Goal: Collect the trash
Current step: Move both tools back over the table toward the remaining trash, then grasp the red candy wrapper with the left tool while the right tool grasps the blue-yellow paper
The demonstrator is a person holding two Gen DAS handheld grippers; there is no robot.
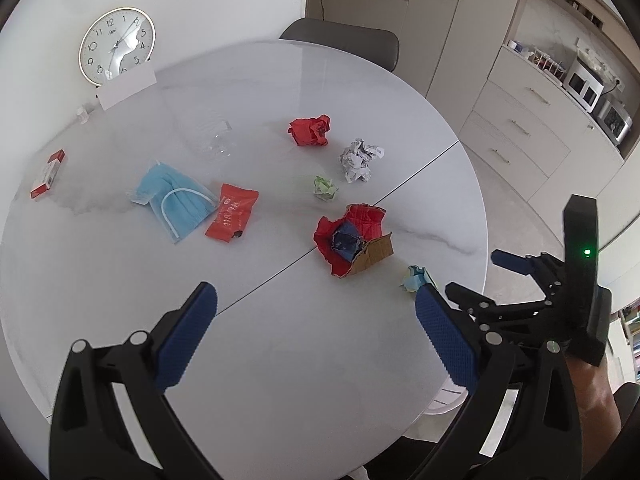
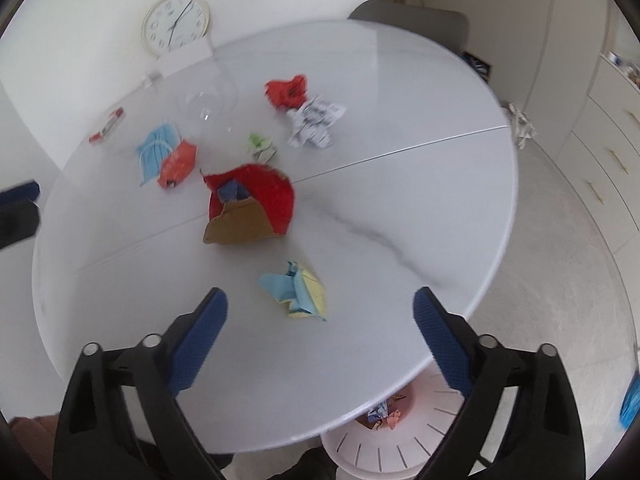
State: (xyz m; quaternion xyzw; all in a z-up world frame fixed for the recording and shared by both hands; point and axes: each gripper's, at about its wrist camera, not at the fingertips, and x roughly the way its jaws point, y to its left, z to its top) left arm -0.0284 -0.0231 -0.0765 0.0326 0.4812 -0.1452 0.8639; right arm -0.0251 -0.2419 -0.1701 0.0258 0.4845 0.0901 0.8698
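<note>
Trash lies scattered on a round white table (image 1: 280,360). A crumpled blue and yellow paper (image 2: 296,290) sits just ahead of my open, empty right gripper (image 2: 320,312); it also shows in the left wrist view (image 1: 416,278). A torn red and brown cardboard piece (image 1: 354,240) (image 2: 248,208) lies mid-table. Further back are a green paper wad (image 1: 326,188), a white crumpled paper (image 1: 358,160), a red crumpled paper (image 1: 310,130), a red wrapper (image 1: 232,212) and a blue face mask (image 1: 176,200). My left gripper (image 1: 316,312) is open and empty above the table's near part.
A white slotted waste bin (image 2: 400,440) with trash inside stands on the floor under the table's near edge. A clear glass (image 1: 218,140), a red box (image 1: 48,174) and a clock (image 1: 116,46) are at the table's back. A grey chair (image 1: 344,42) and cabinets stand beyond.
</note>
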